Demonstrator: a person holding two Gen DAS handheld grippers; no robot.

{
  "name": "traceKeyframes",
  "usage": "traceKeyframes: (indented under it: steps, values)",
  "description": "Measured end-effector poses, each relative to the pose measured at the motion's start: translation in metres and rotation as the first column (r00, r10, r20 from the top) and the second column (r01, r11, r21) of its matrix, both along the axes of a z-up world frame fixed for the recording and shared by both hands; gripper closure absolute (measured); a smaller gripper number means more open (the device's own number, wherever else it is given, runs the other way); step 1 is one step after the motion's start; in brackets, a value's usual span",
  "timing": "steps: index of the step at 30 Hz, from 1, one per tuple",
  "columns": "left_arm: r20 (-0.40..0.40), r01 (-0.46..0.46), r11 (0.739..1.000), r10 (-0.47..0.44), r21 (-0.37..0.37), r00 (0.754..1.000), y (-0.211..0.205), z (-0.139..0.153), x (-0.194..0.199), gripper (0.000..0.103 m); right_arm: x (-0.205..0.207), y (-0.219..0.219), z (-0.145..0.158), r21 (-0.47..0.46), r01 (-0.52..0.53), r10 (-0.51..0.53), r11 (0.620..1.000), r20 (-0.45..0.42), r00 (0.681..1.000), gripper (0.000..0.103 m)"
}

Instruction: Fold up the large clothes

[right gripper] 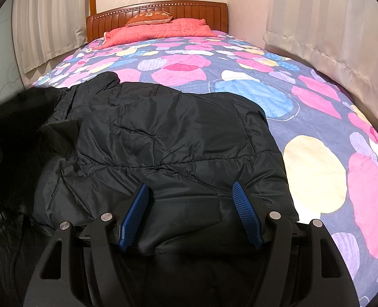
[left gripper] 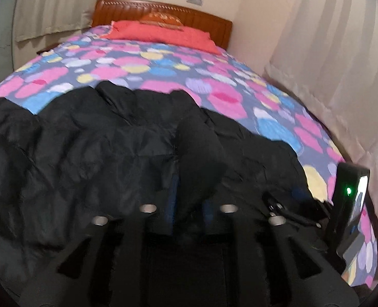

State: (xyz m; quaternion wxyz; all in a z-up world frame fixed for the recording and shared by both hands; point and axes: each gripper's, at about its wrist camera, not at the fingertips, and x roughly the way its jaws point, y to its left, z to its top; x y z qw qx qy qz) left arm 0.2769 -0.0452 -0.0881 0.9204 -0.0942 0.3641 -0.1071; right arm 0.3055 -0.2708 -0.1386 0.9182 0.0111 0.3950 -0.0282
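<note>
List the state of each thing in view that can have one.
black padded jacket: spread on the bed, partly folded, rumpled
left gripper: fingers slightly apart, black fabric bunched between them
right gripper: fingers open, jacket hem between them, not pinched
bedspread: laid flat
red pillow: flat by the headboard

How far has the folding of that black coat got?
The black coat lies spread on the bed, one part apparently turned in at the left. A flap of it stands between the left gripper. The right gripper is open over the hem. Most folding remains.
</note>
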Motion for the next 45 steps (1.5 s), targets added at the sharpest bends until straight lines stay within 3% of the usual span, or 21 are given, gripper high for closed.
traceKeyframes:
  steps: [1,2,8,16,22,23,25,26,28,35,39,43,45]
  values:
    - [-0.003,0.006,1.000,-0.006,-0.003,1.000,-0.001,0.002,-0.005,0.047,-0.003,0.002,-0.001,0.000,0.001,-0.001,1.000,0.001,1.000,0.035]
    - [0.009,0.010,1.000,-0.010,-0.011,1.000,-0.001,0.007,-0.011,0.041,-0.001,0.002,0.000,0.001,0.001,-0.001,1.000,0.000,1.000,0.035]
    - [0.082,0.025,1.000,-0.026,0.005,0.996,0.015,0.040,-0.048,0.038,0.004,0.007,0.008,0.005,-0.005,0.005,1.000,-0.008,1.000,0.035]
    - [0.149,-0.158,0.985,0.145,0.076,0.978,0.107,0.056,-0.084,0.033,0.000,0.050,0.039,0.168,-0.087,0.083,0.982,0.026,0.996,0.035]
    - [0.131,-0.278,0.958,0.267,0.070,0.955,0.166,0.050,-0.088,0.033,0.031,0.103,0.022,0.301,-0.165,0.189,0.939,-0.054,0.980,0.035]
    - [0.127,-0.288,0.955,0.277,0.074,0.952,0.172,0.048,-0.087,0.033,0.034,0.108,0.018,0.314,-0.167,0.198,0.935,-0.070,0.978,0.036]
    - [0.120,-0.297,0.951,0.286,0.088,0.951,0.179,0.044,-0.086,0.033,0.039,0.121,0.015,0.303,-0.182,0.215,0.935,-0.078,0.973,0.070]
    - [0.117,-0.299,0.950,0.288,0.094,0.950,0.181,0.042,-0.086,0.033,0.038,0.122,0.018,0.284,-0.187,0.214,0.941,-0.068,0.974,0.074]
    - [0.112,-0.308,0.946,0.297,0.101,0.948,0.186,0.039,-0.082,0.033,0.037,0.118,0.029,0.280,-0.213,0.228,0.936,-0.024,0.973,0.084]
    - [0.076,-0.311,0.947,0.306,0.076,0.949,0.191,0.028,-0.065,0.033,0.030,0.057,0.059,0.178,-0.113,0.104,0.978,0.060,0.993,0.085]
    - [0.053,-0.291,0.950,0.287,0.109,0.956,0.181,0.018,-0.051,0.033,0.041,0.024,0.040,0.175,-0.058,0.059,0.983,-0.004,0.998,0.085]
    - [0.012,-0.272,0.949,0.274,0.162,0.962,0.172,0.001,-0.038,0.033,0.048,0.020,0.006,0.161,-0.060,0.072,0.985,-0.071,0.995,0.084]
    - [-0.007,-0.262,0.946,0.268,0.192,0.963,0.168,-0.005,-0.034,0.033,0.047,0.018,0.005,0.166,-0.063,0.076,0.984,-0.075,0.994,0.083]
